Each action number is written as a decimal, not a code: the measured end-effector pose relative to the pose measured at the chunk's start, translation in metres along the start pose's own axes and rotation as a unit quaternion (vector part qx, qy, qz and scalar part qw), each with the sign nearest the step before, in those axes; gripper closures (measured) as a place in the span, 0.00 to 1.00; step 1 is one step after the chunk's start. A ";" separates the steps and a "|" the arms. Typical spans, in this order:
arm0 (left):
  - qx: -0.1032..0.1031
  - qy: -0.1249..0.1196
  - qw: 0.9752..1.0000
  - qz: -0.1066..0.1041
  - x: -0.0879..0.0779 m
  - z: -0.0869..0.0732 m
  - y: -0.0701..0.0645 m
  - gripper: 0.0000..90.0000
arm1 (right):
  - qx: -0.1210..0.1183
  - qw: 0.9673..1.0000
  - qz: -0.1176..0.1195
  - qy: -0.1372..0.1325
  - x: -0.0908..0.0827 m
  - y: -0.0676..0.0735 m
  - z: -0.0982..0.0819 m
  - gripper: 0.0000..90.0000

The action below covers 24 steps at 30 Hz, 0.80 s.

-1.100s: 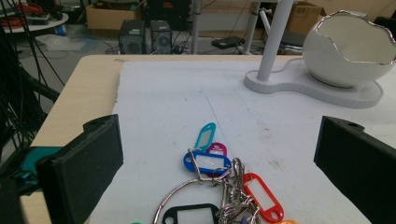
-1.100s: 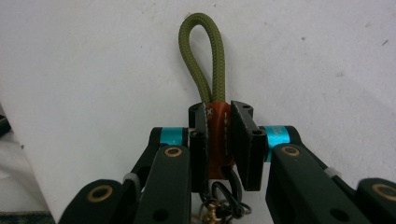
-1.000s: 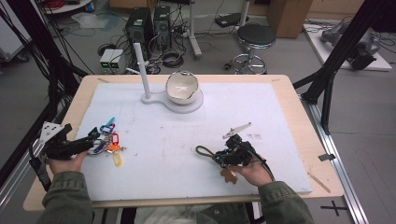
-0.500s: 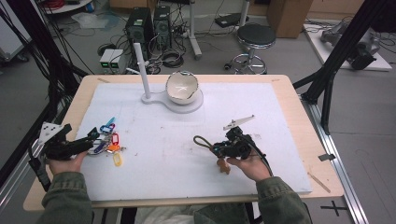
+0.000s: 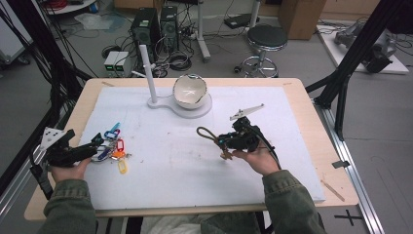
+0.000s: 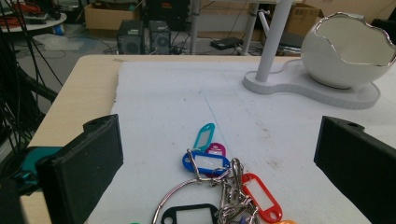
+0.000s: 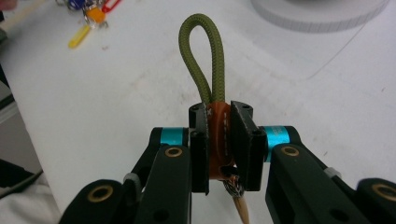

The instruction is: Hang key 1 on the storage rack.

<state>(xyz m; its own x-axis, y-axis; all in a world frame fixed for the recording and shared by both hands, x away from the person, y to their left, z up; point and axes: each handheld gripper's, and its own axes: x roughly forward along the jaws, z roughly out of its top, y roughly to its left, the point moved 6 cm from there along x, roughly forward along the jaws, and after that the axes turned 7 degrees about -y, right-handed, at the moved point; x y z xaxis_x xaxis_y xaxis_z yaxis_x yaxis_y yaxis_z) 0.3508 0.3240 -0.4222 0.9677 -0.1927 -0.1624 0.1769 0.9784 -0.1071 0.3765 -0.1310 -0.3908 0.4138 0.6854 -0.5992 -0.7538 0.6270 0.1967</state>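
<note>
My right gripper (image 5: pixel 222 142) hangs above the white mat, right of centre, shut on a brown leather keychain strap (image 7: pixel 217 140). The strap's olive cord loop (image 7: pixel 204 56) sticks out past the jaws, and in the high view the loop (image 5: pixel 205 132) points left. A tan end (image 7: pixel 241 211) hangs below the jaws. At the mat's left edge my left gripper (image 5: pixel 96 145) lies low and open. A key bunch with coloured tags (image 5: pixel 115 148) sits just ahead of it. In the left gripper view the key bunch (image 6: pixel 219 186) lies between the wide-apart jaws, untouched.
A white stand with an upright pole (image 5: pixel 147 73) and a cracked-egg-shaped white bowl (image 5: pixel 190 91) sits at the back of the white mat (image 5: pixel 170 180). The wooden table (image 5: pixel 311 112) borders the mat. A thin wooden stick (image 5: pixel 332 190) lies near the right front corner.
My right gripper has lifted off the mat and shifted slightly away from the person, with the strap still in its jaws. The left gripper and key bunch stayed put.
</note>
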 end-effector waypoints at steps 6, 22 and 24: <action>-0.001 0.000 1.000 -0.001 0.000 0.000 -0.001 0.02 | -0.001 1.000 -0.001 -0.009 -0.001 -0.002 0.020 0.87; 0.000 0.001 1.000 0.000 0.000 0.000 0.000 0.02 | -0.014 1.000 0.010 -0.009 0.012 0.000 0.068 0.87; 0.000 0.001 1.000 -0.001 0.000 0.000 0.000 0.02 | -0.016 1.000 0.012 -0.011 0.013 0.001 0.076 0.87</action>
<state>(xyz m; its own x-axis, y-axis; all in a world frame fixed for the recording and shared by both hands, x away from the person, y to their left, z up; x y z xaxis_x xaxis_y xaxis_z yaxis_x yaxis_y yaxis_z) 0.3505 0.3237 -0.4226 0.9672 -0.1940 -0.1638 0.1781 0.9782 -0.1068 0.4201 -0.0927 -0.3394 0.4058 0.7091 -0.5766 -0.7796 0.5979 0.1866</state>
